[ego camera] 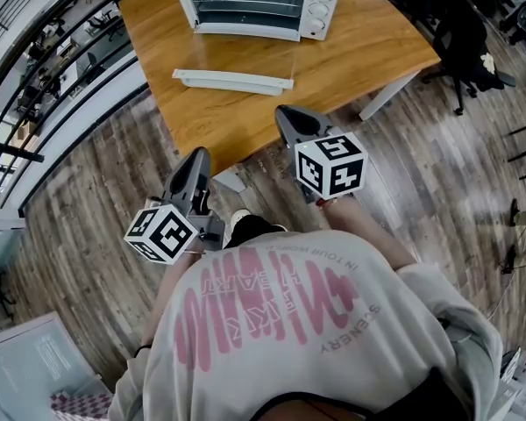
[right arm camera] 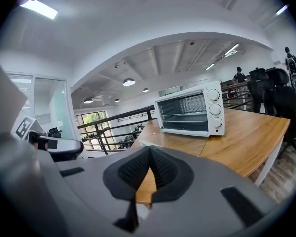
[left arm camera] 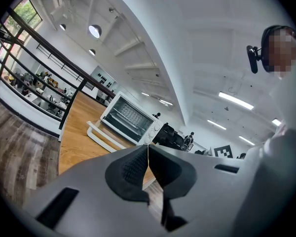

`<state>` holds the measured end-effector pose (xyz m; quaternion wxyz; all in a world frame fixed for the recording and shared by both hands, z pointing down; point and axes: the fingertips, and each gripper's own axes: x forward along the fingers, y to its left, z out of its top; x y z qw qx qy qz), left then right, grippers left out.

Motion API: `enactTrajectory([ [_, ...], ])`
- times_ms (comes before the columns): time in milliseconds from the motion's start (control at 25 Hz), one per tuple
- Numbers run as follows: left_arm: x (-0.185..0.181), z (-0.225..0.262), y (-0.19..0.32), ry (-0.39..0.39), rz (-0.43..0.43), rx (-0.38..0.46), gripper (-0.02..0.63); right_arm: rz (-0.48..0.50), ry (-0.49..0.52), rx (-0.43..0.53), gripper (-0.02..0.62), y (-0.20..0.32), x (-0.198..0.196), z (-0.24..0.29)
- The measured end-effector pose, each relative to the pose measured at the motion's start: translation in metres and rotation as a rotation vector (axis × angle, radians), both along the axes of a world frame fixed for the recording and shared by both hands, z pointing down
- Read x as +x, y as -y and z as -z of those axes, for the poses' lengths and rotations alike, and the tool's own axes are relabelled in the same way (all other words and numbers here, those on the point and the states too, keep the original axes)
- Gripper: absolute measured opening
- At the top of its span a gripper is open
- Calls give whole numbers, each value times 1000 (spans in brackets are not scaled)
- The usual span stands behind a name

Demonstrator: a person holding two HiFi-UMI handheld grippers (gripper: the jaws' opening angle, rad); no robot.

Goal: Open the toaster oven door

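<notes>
**Head view.** A person in a pale sweatshirt (ego camera: 289, 331) with pink print is standing on the wood-plank floor (ego camera: 96, 217), back from the wooden worktop (ego camera: 368, 51), and is holding a gripper in each hand.

**Task object.** The white toaster oven (ego camera: 263, 3) is sitting at the far side of the worktop, with its three knobs (ego camera: 320, 7) to the right of the cavity. Its glass door (ego camera: 245, 55) is hanging fully open, folded down flat towards the person. The white door handle (ego camera: 232, 81) is lying along the door's near edge.

**Left gripper** (ego camera: 197, 154). It is pointing at the near edge of the worktop, well apart from the oven. In the left gripper view its jaws are pressing together with nothing between them.

**Right gripper** (ego camera: 287, 112). Its tip is reaching over the near edge of the worktop, well short of the door handle. In the right gripper view its jaws are likewise meeting pad to pad and holding nothing.

**Surroundings.** A black office chair (ego camera: 460, 24) is standing right of the worktop. A dark railing (ego camera: 35, 68) is running along the left.
</notes>
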<state>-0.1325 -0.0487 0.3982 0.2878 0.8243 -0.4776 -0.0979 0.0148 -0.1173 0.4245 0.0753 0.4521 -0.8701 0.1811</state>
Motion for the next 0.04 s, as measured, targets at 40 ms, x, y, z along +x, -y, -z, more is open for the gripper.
enactTrajectory([
  [40, 1, 0, 0, -1, 0, -1, 21, 1, 0, -1, 6, 0, 0, 0],
])
